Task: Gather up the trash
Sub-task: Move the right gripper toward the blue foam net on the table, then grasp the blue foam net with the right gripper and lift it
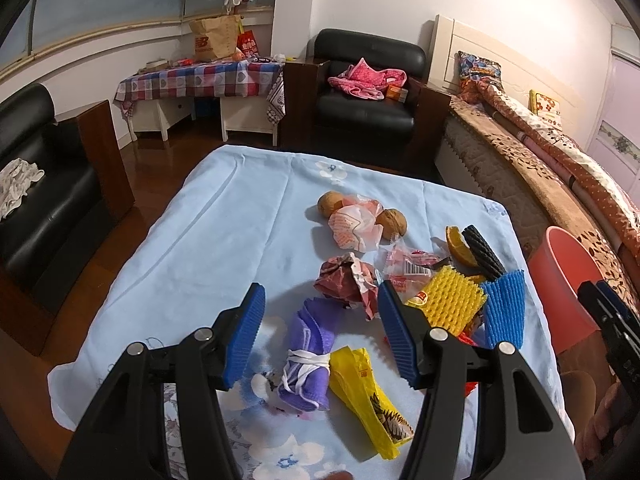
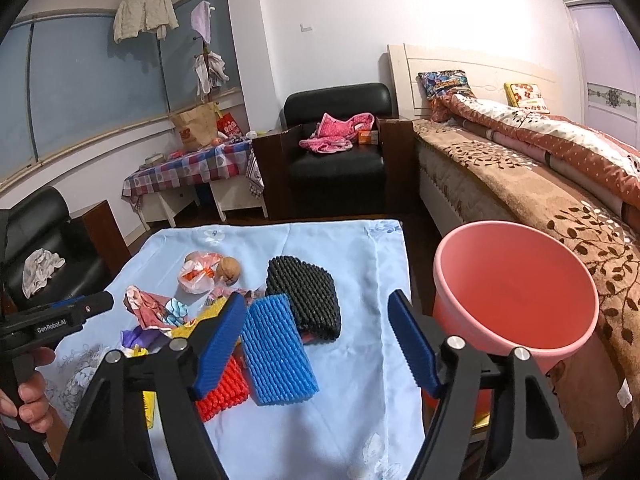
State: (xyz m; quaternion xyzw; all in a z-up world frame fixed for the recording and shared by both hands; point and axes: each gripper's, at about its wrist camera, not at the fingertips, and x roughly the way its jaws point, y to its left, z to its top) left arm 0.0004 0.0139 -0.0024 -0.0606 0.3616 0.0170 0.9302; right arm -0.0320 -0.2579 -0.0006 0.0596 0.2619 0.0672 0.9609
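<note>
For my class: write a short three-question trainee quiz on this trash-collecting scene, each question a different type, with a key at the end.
1. True or false: the pink bucket already holds some of the trash.
2. Multiple choice: which piece lies between the fingers of the left gripper? A) the black foam net B) the purple foam net C) a walnut
3. Fill in: the blue foam net lies on the light blue ____.

Key
1. False: its visible inside is bare.
2. B
3. cloth
</note>
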